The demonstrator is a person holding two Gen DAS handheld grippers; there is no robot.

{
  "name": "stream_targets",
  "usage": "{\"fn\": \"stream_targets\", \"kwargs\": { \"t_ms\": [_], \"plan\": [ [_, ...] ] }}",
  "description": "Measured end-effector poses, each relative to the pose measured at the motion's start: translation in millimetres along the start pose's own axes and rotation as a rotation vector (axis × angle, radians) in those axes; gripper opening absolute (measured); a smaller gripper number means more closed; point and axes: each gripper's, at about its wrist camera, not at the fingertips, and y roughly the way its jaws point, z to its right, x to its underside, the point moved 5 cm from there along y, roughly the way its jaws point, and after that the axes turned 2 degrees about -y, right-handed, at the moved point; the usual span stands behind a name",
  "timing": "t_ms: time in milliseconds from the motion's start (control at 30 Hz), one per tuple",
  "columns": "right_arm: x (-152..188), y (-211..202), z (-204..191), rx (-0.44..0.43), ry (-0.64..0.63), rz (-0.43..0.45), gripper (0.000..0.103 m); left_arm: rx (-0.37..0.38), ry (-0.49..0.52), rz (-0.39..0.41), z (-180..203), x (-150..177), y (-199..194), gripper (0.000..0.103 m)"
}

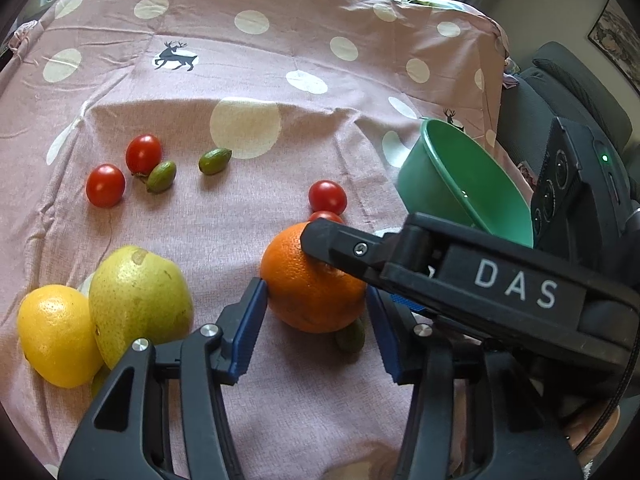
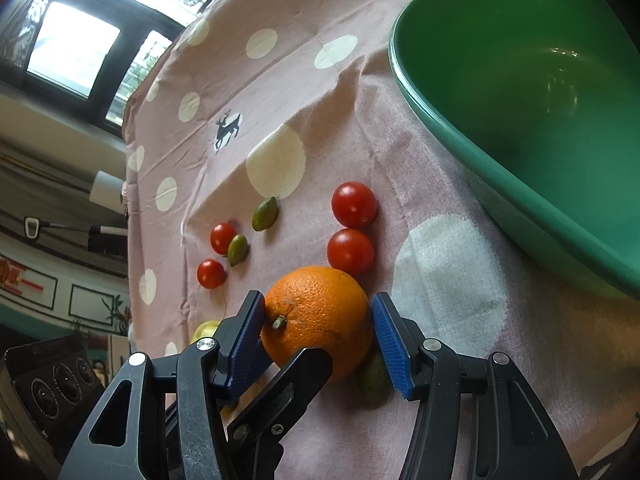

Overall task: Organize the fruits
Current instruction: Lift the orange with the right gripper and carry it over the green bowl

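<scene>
pink cloth [image 1: 280,60] with cream dots and little black deer prints all over the surface, window [image 2: 72,48] off in the back on the right wrist view.

right gripper [image 2: 319,300]: clenched on the orange [image 2: 320,312], blue pads pressed against both of its sides, stem stub facing the camera. orange down at cloth level, roughly mid-table.

left gripper [image 1: 316,290]: also around that same orange, blue pad tips right at its two sides. honestly can't tell whether squeezing or just sitting there next to the skin. one black finger of it crossing in front of the orange in the right wrist view, and one finger of the right gripper lying over the top of the orange in the left wrist view. pretty crowded.

tucked against the underside of the orange, a small green fruit [image 2: 372,376], half hidden.

just past the orange, two cherry tomatoes [image 2: 350,252] side by side, nearer one almost touching it.

further out, two more tomatoes [image 1: 105,185] with a second green fruit [image 1: 161,176] leaning on one, and a third green fruit [image 1: 215,161] a bit apart from them.

off to the left side of the left gripper, a pear [image 1: 140,300] and a yellow citrus [image 1: 56,336], touching each other.

on the other side, well clear of the orange, a green bowl [image 2: 540,184].
</scene>
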Motion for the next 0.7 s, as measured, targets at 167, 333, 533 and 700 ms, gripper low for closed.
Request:
{"fn": "stream_targets", "kwargs": {
  "t_ms": [167,333,533,700],
  "plan": [
    [-1.6,-15.5,-6.2,-0.011,-0.02,0.048,0.058,0.018,0.03,0.061,9.8,-3.5,-14.2,0.05],
    [-4.9,-41.9,-14.8,-0.025,-0.051,0.13,0.058,0.043,0.089,0.134,28.5,-11.3,-32.4,0.05],
    [-16.4,-82.6,-14.9,-0.033,-0.049,0.252,0.058,0.096,0.185,0.191,65.1,-26.6,-44.8,0.05],
    [-32.4,-120.3,-8.2,-0.035,-0.02,0.353,0.058,0.128,0.276,0.219,100.1,-45.1,-51.7,0.05]
  ]
}}
